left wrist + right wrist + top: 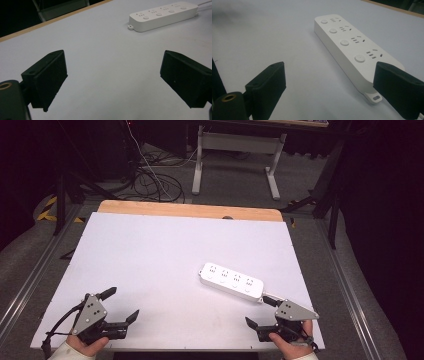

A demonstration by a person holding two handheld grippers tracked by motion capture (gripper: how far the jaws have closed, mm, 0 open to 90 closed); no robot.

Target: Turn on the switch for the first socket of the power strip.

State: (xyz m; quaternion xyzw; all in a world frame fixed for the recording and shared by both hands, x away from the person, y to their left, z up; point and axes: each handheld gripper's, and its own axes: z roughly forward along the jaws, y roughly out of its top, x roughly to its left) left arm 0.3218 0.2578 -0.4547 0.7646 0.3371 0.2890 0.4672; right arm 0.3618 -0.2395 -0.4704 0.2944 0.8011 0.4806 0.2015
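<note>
The white four-outlet power strip [232,281] lies flat on the white table [150,255], right of centre. The right gripper [261,312] sits just beside its near end, at 5 o'clock, jaws fully spread and empty. The left gripper [123,303], well apart at 8 o'clock, is likewise wide and holds nothing.

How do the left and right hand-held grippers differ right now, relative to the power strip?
The right hand-held gripper sits close beside the power strip, near its cord end; the left hand-held gripper is far across the table. The right points towards the strip's near end; the left faces it from a distance. Both are open, holding nothing.
</note>
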